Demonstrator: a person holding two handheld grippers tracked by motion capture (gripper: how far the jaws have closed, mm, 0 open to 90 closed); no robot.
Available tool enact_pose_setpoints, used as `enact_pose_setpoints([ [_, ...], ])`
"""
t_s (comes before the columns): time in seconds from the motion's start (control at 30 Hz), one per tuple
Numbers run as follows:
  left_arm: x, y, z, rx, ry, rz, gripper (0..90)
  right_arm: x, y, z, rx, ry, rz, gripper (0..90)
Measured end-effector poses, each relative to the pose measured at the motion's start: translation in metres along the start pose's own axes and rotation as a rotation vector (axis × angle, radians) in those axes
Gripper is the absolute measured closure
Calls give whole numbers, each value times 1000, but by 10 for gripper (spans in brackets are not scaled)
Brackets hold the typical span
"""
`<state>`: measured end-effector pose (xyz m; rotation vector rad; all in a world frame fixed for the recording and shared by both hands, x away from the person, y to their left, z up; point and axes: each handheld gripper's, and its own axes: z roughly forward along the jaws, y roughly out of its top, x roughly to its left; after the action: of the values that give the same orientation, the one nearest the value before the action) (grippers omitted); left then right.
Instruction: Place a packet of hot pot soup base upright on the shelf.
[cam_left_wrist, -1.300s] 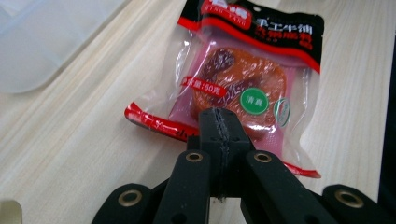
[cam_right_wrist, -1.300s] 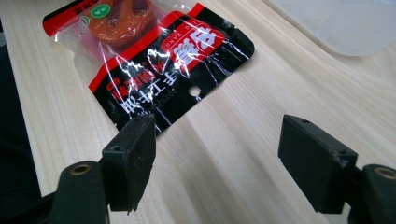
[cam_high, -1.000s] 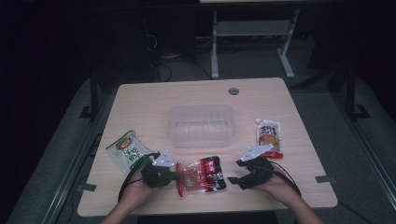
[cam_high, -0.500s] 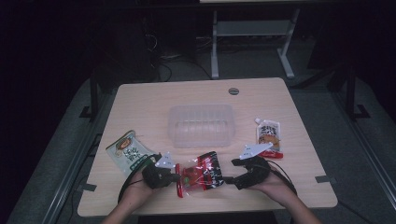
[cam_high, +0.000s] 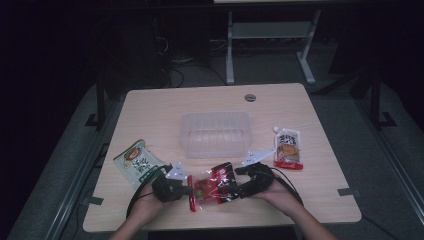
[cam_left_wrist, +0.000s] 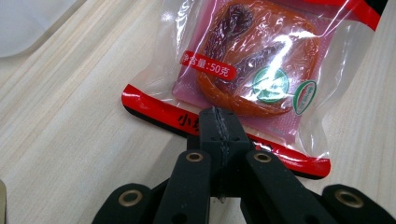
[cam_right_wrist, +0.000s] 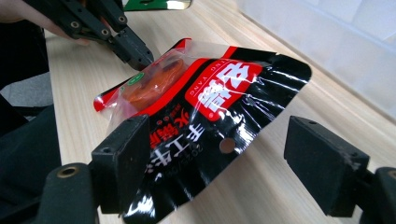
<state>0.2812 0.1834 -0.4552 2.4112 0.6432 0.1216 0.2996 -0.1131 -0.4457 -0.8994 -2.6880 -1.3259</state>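
My left gripper (cam_high: 189, 190) clenches the red snack pouch (cam_high: 214, 184) at its nine o'clock edge; my right gripper (cam_right_wrist: 219, 163) gapes released around its three o'clock end.

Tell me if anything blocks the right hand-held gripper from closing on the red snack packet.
Nothing visible does. The right hand-held gripper stands open with the black end of the red snack packet already between its jaws. The left hand-held gripper is shut on the packet's opposite, red-edged end, well away from the right one.

The wooden table (cam_high: 150, 110) carries a clear tub (cam_high: 215, 134), a green packet (cam_high: 137, 162) and a spouted pouch (cam_high: 287, 149).
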Motion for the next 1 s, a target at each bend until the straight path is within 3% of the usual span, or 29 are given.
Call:
enact_pose_setpoints([
  [0.33, 0, 1, -1, 12, 3, 2, 898, 1, -3, 12, 2, 62, 38, 243],
  [0.53, 0, 1, 0, 9, 3, -2, 898, 7, 0, 17, 8, 74, 4, 304],
  [0.63, -1, 1, 0, 5, 3, -7, 898, 9, 2, 18, 4, 65, -14, 356],
  [0.7, -1, 1, 0, 6, 3, -6, 898, 10, 5, 18, -11, 50, -30, 466],
  [0.73, -1, 1, 0, 5, 3, -7, 898, 10, 5, 18, -11, 50, -30, 466],
  [1.0, -1, 0, 0, 2, -2, -15, 898, 10, 11, 22, 0, 74, -57, 656],
])
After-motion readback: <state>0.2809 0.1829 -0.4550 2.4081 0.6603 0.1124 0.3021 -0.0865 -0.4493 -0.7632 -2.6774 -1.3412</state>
